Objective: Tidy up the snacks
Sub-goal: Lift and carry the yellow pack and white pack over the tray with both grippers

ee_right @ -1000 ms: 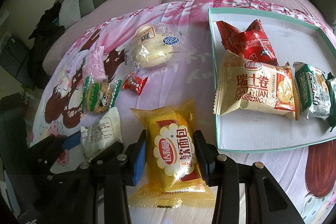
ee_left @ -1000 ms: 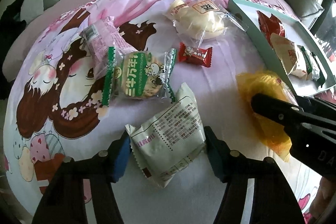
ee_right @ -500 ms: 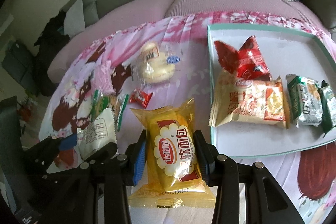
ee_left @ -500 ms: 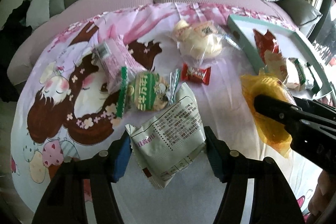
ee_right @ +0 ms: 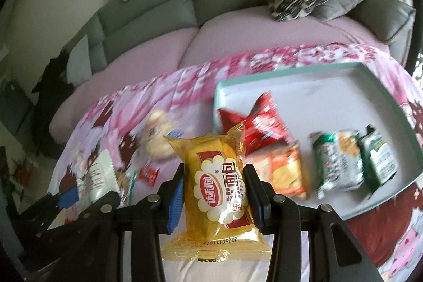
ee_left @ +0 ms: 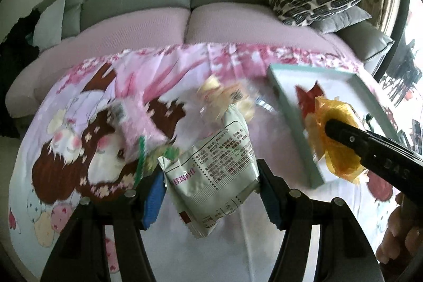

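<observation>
Left wrist view: my left gripper is clamped on a white foil snack packet with black print, lifted off the pink cartoon-print cloth. To the right, my right gripper carries a yellow translucent bread packet at the near wall of the shallow teal-rimmed white tray. A clear-wrapped pale bun and a pink wrapper lie blurred on the cloth.

Right wrist view: jaws pinch the yellow packet on both sides. The tray already holds a red crinkled packet, an orange packet and two green-and-white packets. A small red candy is on the cloth.

I'd say roughly halfway: four in the tray, two in transit, about four loose snacks left.
</observation>
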A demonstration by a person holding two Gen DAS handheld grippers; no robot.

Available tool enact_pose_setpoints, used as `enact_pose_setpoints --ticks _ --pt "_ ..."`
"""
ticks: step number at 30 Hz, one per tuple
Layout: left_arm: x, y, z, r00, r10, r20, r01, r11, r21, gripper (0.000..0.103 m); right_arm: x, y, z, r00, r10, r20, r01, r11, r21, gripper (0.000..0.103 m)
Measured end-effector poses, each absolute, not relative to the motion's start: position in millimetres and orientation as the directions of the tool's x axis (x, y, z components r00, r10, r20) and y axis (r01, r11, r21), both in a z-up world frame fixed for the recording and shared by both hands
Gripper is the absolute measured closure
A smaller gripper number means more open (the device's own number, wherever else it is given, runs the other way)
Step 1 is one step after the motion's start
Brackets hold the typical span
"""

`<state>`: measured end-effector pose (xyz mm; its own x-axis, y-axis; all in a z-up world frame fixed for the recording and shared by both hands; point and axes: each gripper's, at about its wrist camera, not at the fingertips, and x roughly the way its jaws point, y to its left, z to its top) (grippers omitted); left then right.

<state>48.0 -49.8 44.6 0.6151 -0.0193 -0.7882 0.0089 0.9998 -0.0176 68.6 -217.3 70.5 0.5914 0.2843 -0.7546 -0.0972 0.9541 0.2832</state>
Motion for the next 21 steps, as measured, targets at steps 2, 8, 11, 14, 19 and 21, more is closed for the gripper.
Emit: enact_pose_setpoints --ticks 2,8,11,14,19,21 --pt "55.2 -56.9 49.0 0.624 -0.037 -0.780 0.027 0.999 -0.025 0.037 74.2 -225.8 71.4 0.611 0.255 -0.750 -0.077 0.962 0.263 0.058" --pt "75.4 -86.3 60.9 0.647 -0.078 -0.759 0.097 0.995 -0.020 0.037 87.3 -257.5 75.3 0.656 0.193 -0.730 -0.014 0.970 0.244 0.058" --pt "88.2 -100.2 65.6 0.646 -0.094 -0.758 0.126 0.992 -0.016 0.037 91.3 -274.2 74.3 0.662 0.169 -0.730 0.030 0.967 0.251 0.058" --pt "104.8 -116.7 73.0 0.649 -0.106 -0.754 0.160 0.987 -0.001 0.037 97.4 -292.0 71.3 0.663 0.145 -0.735 0.082 0.961 0.264 0.058" --pt "126.3 -145.1 83.1 0.656 -0.136 -0.742 0.222 0.975 0.018 0.037 106.5 -314.2 69.1 0.664 0.113 -0.739 0.145 0.951 0.274 0.058" --pt "137.0 -158.7 84.1 0.650 -0.160 -0.743 0.249 0.968 0.010 0.037 111.1 -323.1 69.2 0.667 0.099 -0.738 0.167 0.946 0.278 0.058"
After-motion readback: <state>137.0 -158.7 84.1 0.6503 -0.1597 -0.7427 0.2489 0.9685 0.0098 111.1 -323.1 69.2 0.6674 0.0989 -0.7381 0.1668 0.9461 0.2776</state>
